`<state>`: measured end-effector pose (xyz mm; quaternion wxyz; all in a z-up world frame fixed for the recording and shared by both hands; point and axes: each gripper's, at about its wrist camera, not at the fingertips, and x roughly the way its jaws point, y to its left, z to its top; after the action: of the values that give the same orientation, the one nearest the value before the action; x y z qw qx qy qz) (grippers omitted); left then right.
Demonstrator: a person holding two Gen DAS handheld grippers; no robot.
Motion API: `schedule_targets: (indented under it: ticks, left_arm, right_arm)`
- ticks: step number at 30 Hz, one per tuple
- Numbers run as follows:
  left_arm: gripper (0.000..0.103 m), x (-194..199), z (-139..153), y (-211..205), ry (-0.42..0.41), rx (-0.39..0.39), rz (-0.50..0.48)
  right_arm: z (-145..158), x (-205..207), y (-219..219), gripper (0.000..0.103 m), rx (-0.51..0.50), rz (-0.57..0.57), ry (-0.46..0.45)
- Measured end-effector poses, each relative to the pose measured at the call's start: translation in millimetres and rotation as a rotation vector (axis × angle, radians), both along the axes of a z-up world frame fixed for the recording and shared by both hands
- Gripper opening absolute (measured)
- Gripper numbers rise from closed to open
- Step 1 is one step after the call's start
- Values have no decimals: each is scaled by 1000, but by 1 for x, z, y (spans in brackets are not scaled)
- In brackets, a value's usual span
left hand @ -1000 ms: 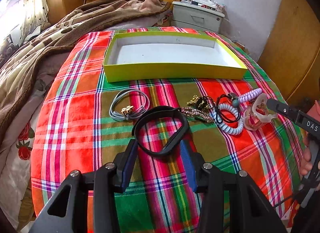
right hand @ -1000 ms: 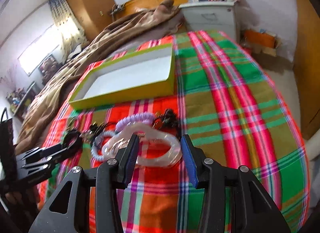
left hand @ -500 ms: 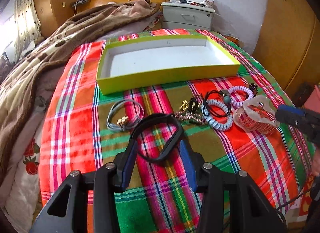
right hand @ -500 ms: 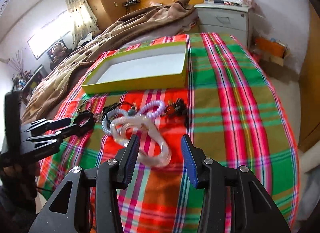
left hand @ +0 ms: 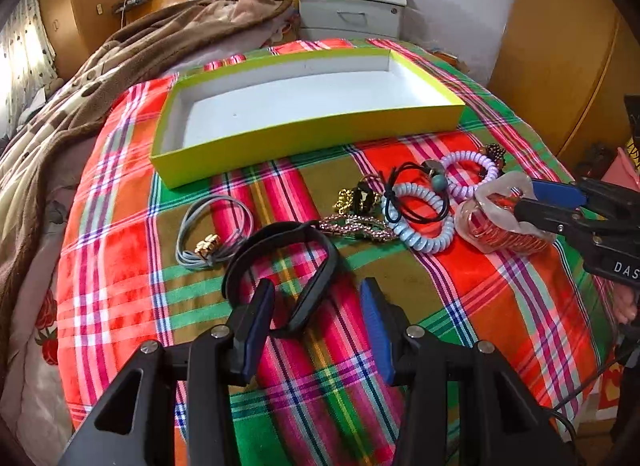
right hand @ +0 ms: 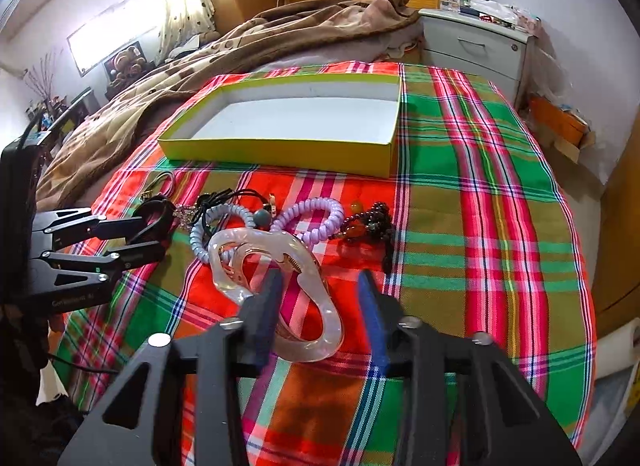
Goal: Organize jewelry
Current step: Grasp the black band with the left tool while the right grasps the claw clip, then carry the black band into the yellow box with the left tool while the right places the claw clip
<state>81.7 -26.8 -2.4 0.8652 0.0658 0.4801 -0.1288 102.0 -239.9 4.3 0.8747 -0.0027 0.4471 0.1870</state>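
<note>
Both grippers have pushed in closer since a second ago, and the black band [left hand: 280, 266] now sits skewed toward the left gripper's [left hand: 318, 322] left finger instead of centred. Left gripper: jaws spread wide, the band's near loop lying between the 2 blue pads, nothing pinched. Over to the right gripper [right hand: 320, 314]: jaws also wide apart, the clear wavy bangle [right hand: 280, 286] tilted up with its near curve between the fingers, leaning on the left pad — whether it is being lifted or just resting there, cannot tell.

The rest of the jewelry lies in a row on the plaid blanket [left hand: 460, 306], just in front of the yellow-green box [left hand: 304, 141]: a grey cord bracelet [left hand: 212, 229] with a gold clasp at the left, then a gold chain piece [left hand: 356, 197], a glittery strip [left hand: 356, 225], a pale blue coil tie [left hand: 420, 221], a black elastic [left hand: 416, 193] over it, a lilac coil tie [left hand: 468, 173], and dark beads [right hand: 368, 221] furthest right. The box's white inside holds none of them.
</note>
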Motion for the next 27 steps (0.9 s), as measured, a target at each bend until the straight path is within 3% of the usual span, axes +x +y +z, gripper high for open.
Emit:
schedule_targets:
  ticks: [1,5,19,27]
  left_arm:
    - [46,1,-1,-1,2,9,-1]
    - [42,3,-2,-4,12,16,-7]
    - [16,5,0,4,41,-16,47]
    - [13,-1,6,10,33,-45,65]
  right_arm:
    - [0,0,1,21,-5,1,-3]
    - [2,-5,2,16,6,18,-12]
    - [0,-13,3,13,19,-17,-18]
    - [11,-24,-7,13,100,-77,-43]
